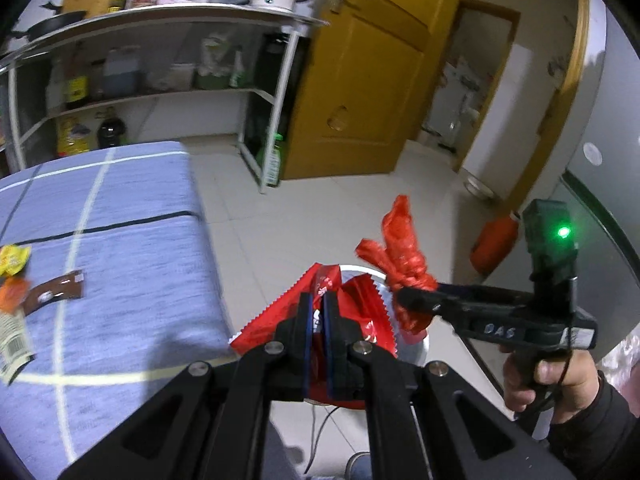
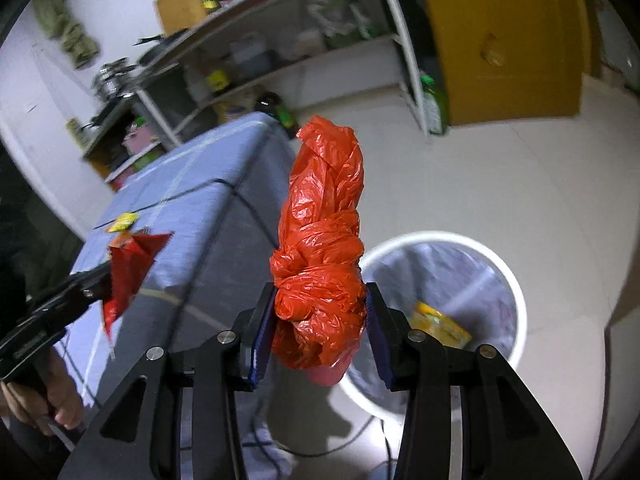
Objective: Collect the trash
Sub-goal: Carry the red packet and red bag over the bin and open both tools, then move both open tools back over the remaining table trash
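Note:
My left gripper (image 1: 316, 312) is shut on a flat red snack wrapper (image 1: 360, 308) with a zigzag edge, held over the floor beside the table. In the right wrist view the same wrapper (image 2: 128, 268) hangs from the left gripper (image 2: 102, 280) at the left. My right gripper (image 2: 320, 312) is shut on a crumpled orange-red plastic bag (image 2: 324, 240) that sticks up between its pads. In the left wrist view the bag (image 1: 400, 248) and right gripper (image 1: 412, 300) are at the right. A white round bin (image 2: 516, 284) with a clear liner stands below, with a yellow wrapper (image 2: 440, 324) inside.
A table with a blue checked cloth (image 1: 120, 240) still carries a yellow wrapper (image 1: 14, 258), a brown wrapper (image 1: 56, 292) and other packets at its left edge. White shelving (image 1: 160, 92) and a yellow door (image 1: 360, 92) stand behind. A cable lies on the tiled floor (image 1: 320, 208).

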Tool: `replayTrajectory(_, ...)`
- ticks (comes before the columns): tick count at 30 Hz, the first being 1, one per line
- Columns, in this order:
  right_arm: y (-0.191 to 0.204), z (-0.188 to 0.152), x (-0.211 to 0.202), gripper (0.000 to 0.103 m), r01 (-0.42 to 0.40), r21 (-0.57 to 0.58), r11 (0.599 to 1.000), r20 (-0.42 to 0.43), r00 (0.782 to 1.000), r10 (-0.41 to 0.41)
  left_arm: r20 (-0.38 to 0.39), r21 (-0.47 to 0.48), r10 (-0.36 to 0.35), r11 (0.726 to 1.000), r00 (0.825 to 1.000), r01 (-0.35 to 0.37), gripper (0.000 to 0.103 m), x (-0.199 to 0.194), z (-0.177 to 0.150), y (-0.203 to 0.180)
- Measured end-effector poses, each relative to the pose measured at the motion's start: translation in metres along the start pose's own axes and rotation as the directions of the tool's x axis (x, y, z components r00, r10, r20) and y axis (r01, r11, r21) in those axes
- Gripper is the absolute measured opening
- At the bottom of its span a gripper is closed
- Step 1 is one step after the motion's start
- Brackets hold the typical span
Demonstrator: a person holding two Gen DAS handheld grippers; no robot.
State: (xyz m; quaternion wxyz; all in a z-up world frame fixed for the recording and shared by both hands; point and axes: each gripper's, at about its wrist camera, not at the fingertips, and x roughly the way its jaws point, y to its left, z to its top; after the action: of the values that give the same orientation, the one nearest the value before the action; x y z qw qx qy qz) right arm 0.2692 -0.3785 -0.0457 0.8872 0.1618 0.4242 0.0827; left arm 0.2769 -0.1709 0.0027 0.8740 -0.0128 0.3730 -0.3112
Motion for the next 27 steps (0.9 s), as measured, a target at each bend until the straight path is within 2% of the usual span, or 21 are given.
replayTrajectory(7, -0.046, -0.014, 0.019, 0.045, 0.057, 0.061, 0.997, -0.077, 0.996, -0.052, -0.105, 0.024, -0.032, 0.999, 0.994, 0.035, 0.005, 0.057, 0.004, -0.034)
replayTrajectory(11, -0.067, -0.020, 0.032, 0.046, 0.091, 0.088, 0.992, -0.125, 0.989, -0.080, -0.168, 0.022, -0.029, 0.999, 0.985, 0.034, 0.006, 0.088, 0.004, -0.044)
replayTrajectory(15, -0.078, -0.023, 0.034, 0.049, 0.118, 0.087, 0.989, -0.129, 0.986, -0.107, -0.212, 0.017, -0.011, 1.000, 0.977, 0.015, 0.006, 0.112, 0.006, -0.049)
replayTrajectory(23, -0.090, -0.024, 0.014, 0.049, 0.116, 0.114, 0.987, -0.091, 0.990, -0.106, -0.226, -0.016, -0.007, 1.000, 0.974, 0.003, 0.008, 0.117, 0.002, -0.044)
replayTrajectory(27, -0.083, -0.023, 0.000, 0.049, 0.102, 0.100, 0.990, -0.064, 0.993, -0.096, -0.199, -0.033, -0.011, 0.999, 0.980, 0.004, 0.008, 0.104, 0.006, -0.044)
